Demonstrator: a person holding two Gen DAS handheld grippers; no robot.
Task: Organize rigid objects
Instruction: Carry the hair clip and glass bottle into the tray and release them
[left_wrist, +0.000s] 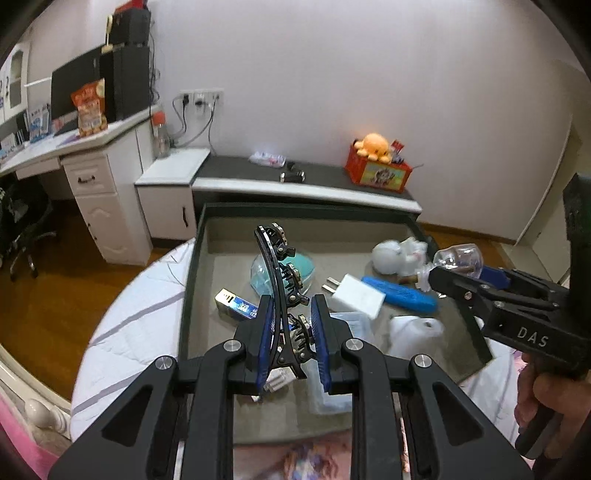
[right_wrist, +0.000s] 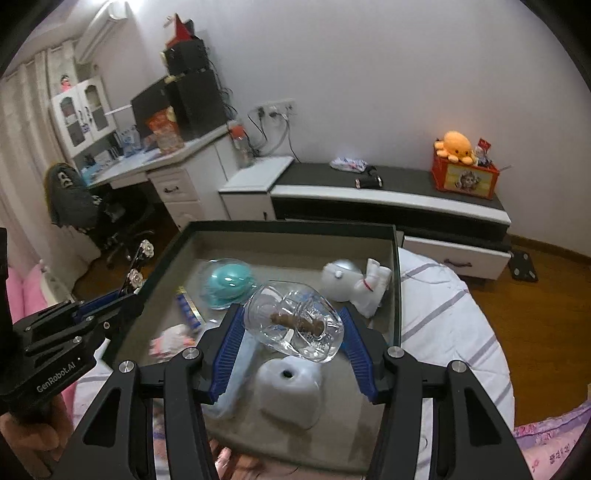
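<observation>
My left gripper (left_wrist: 291, 312) is shut on a black hair clip (left_wrist: 280, 266) with metal flower ornaments, held upright above the tray; the clip (right_wrist: 138, 267) also shows at the left of the right wrist view. My right gripper (right_wrist: 291, 325) is shut on a clear glass bottle (right_wrist: 295, 319) with a brown model inside, and the bottle (left_wrist: 458, 258) appears at the right of the left wrist view. Both hang over a dark-rimmed tray (right_wrist: 291, 227) that holds a teal lidded bowl (right_wrist: 229, 282), a white plush dog (right_wrist: 354, 282), a white charger (left_wrist: 356, 295) and a blue case (left_wrist: 400, 293).
The tray lies on a round bed with a striped white cover (right_wrist: 443, 325). A white roll (right_wrist: 290, 386) and a small blue box (left_wrist: 236, 304) also lie in the tray. Behind stand a low cabinet (right_wrist: 388, 192) with an open drawer, a red box with an orange plush (right_wrist: 463, 173), and a desk (right_wrist: 162, 162).
</observation>
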